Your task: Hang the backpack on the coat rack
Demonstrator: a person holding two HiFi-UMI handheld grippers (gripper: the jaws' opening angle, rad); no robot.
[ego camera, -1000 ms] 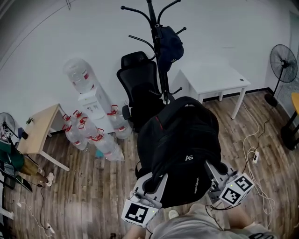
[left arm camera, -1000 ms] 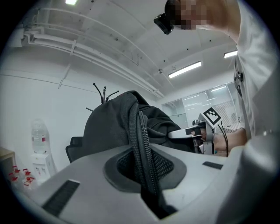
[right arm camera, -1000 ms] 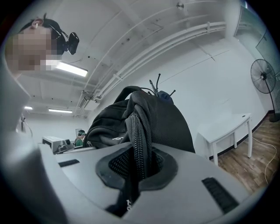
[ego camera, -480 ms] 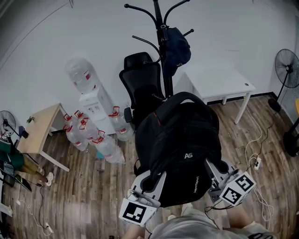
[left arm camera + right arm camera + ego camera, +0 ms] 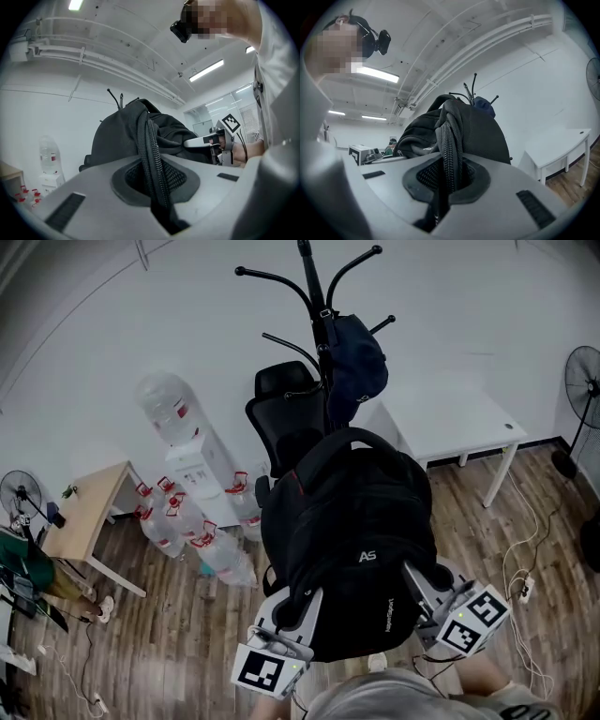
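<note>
A black backpack [image 5: 352,540] hangs in the air in front of me, held from both lower sides. My left gripper [image 5: 298,607] is shut on its left edge, the zipper seam [image 5: 151,161] pinched between the jaws. My right gripper [image 5: 419,589] is shut on the right edge, with the zipper seam [image 5: 449,154] clamped the same way. The black coat rack [image 5: 319,310] stands just beyond the backpack's top handle [image 5: 352,435]. A dark blue bag [image 5: 361,362] hangs from one of its hooks. The rack's hook tips [image 5: 473,91] poke up behind the backpack in the right gripper view.
A black office chair [image 5: 286,418] stands by the rack's pole. A white table [image 5: 450,423] is at the right. A water dispenser [image 5: 183,442] with several bottles [image 5: 202,531] is at the left, and a small wooden table [image 5: 84,512] further left. A fan [image 5: 586,381] and floor cables [image 5: 520,549] are at the right.
Both grippers have carried the backpack forward and a little higher, closer to the coat rack. The rack and chair now sit nearer in the head view.
</note>
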